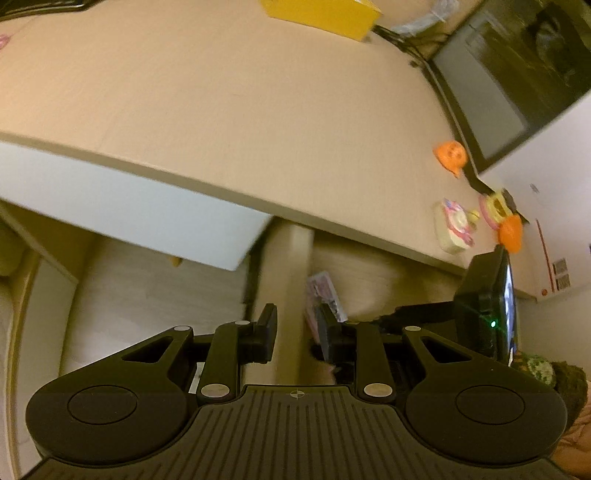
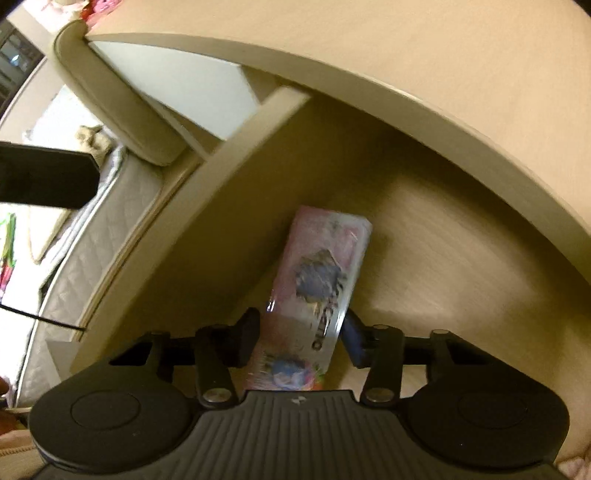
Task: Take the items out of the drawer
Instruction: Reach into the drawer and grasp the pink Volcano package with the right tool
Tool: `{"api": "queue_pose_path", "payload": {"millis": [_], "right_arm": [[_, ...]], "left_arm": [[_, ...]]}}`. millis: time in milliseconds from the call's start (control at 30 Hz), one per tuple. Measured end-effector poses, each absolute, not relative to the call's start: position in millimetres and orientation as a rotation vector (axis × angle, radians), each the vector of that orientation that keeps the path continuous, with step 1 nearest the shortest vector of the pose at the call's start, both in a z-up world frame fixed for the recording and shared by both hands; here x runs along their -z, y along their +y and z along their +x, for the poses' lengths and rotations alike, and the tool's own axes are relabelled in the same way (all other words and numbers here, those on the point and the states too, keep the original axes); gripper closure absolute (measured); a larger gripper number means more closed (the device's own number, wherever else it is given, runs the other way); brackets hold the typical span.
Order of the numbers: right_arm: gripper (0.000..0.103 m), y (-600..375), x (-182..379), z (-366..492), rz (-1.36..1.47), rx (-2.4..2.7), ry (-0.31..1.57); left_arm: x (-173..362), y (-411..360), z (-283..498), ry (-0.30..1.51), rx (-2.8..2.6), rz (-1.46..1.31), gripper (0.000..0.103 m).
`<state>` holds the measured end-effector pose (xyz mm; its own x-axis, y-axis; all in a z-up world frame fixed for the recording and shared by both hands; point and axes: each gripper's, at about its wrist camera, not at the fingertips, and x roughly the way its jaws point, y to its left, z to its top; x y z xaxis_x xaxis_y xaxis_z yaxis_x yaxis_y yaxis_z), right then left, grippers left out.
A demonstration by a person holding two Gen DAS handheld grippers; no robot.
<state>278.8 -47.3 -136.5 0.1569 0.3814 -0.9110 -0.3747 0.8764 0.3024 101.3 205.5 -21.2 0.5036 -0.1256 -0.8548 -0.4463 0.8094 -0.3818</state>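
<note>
1. Reaching into the open drawer (image 2: 424, 229), your right gripper (image 2: 301, 341) straddles the pink box (image 2: 321, 273), one finger on each long side. Pads look to be at the box's edges, but blur leaves it unclear whether they press; no firm grasp can be called yet.

2. Box lies flat on the drawer floor, close to the left wall (image 2: 207, 206), under the desk's (image 1: 258, 110) overhang. That's prob. why you come in steeply from above and not from the side.

3. Your left gripper (image 1: 295, 338) hangs over the same drawer, fingers parted w/ nothing between them: released, idle. In its view the box (image 1: 325, 295) sits just beyond the fingertips, w/ the right gripper's body alongside at right.

4. On the desk top, well apart from the drawer: small toys (image 1: 456, 227) near the far edge, a yellow item (image 1: 321, 14) further back, a dark screen (image 1: 517, 85) against the wall. Toys there suggest the drop-off spot, though that's a guess.

5. Judgement: the pick is at its closing stage. Next calls for a firm squeeze across the box's narrow width, then a lift clear of the overhang.
</note>
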Motion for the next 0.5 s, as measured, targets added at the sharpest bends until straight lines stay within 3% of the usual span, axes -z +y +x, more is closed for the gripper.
{"api": "queue_pose_path", "payload": {"millis": [233,267,367,400,500], "right_arm": [[0.06,-123,135,260,0.042,-0.304,1.294],[0.056,-134,131,256,0.054,-0.285,1.295],[0.025,-171,119,243,0.134,-0.251,1.331],[0.02,-182,117,238,0.163,-0.242,1.357],[0.019,-209,120,221,0.264,-0.246,1.462]], "left_arm": [[26,172,131,1.085,-0.065,-0.549,0.077],[28,168,135,1.089,-0.049,-0.544,0.077],[39,152,148,1.13,0.021,-0.536,0.077],[45,145,154,1.158,0.057,-0.533,0.077],[64,118,170,1.238,0.156,-0.489,0.077]]}}
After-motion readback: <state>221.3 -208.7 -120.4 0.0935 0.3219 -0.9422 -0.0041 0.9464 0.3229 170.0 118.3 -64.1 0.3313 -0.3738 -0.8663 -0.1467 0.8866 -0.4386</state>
